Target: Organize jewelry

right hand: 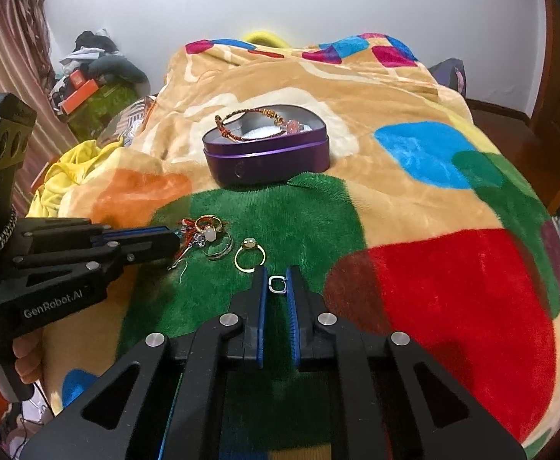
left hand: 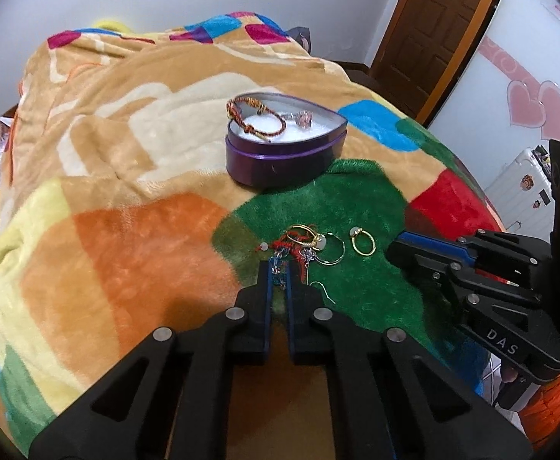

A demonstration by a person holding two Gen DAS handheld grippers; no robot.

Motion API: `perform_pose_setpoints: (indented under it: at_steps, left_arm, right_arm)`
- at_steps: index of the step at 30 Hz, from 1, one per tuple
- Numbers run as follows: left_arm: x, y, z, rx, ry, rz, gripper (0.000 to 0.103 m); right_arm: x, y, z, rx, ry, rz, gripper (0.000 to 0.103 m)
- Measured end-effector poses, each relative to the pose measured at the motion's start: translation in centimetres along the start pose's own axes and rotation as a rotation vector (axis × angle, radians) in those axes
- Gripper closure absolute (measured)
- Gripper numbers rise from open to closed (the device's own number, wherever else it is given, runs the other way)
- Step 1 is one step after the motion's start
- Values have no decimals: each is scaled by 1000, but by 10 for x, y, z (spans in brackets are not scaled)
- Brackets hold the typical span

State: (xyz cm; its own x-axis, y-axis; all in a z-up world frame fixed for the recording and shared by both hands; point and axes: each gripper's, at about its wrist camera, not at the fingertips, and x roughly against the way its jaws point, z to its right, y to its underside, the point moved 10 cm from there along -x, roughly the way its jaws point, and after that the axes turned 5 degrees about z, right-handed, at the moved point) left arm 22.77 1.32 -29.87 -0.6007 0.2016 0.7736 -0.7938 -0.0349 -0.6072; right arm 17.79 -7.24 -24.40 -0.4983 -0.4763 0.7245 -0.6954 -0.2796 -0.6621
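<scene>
Heart-shaped tin: a purple tin with its lid off is sitting on the blanket, at the far edge of the green patch; its inside is showing a white lining.
In the tin: a red-and-orange braided bracelet is lying partly over the left rim and partly on the lining; a silver ring with a pink stone is resting on the lining toward the right wall.
Loose pile: a tangle of jewelry is lying on the green patch in front of the tin, with red cord, gold rings, a ring with a pale stone and a thin silver hoop touching one another; single pieces in the knot are hard to tell apart.
Gold ring: a gold ring with a small pale stone is lying alone just right of the pile, apart from it.
Ear hook: a thin silver hook is lying on the green beside the left tongs.
Left gripper: its fingers are pinching a dangling blue-and-red beaded piece at the near edge of the pile, only a narrow gap showing between the blue pads.
Right gripper: its fingers are closing against the two sides of a small squarish silver ring on the green patch, just in front of the lone gold ring.
</scene>
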Motion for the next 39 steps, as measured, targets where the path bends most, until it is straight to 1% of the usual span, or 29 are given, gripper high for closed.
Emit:
perform_pose_setpoints:
  at_steps: [8,20,30,39]
  left_arm:
    - [31,-19,-3,8,-8,76,98]
    - [76,-53,-5,7,-21,197,98]
    - [90,-83,-1,-13,-19,266,98]
    - [85,-109,5,-25,-2,300,98]
  right_arm:
    - [17,-12,-1,14,17,46,94]
    - [42,-43,-11,43,29,133,94]
    - [56,-80,-15,49,28,223,94]
    - [52,-104,-16,55,20,261,94]
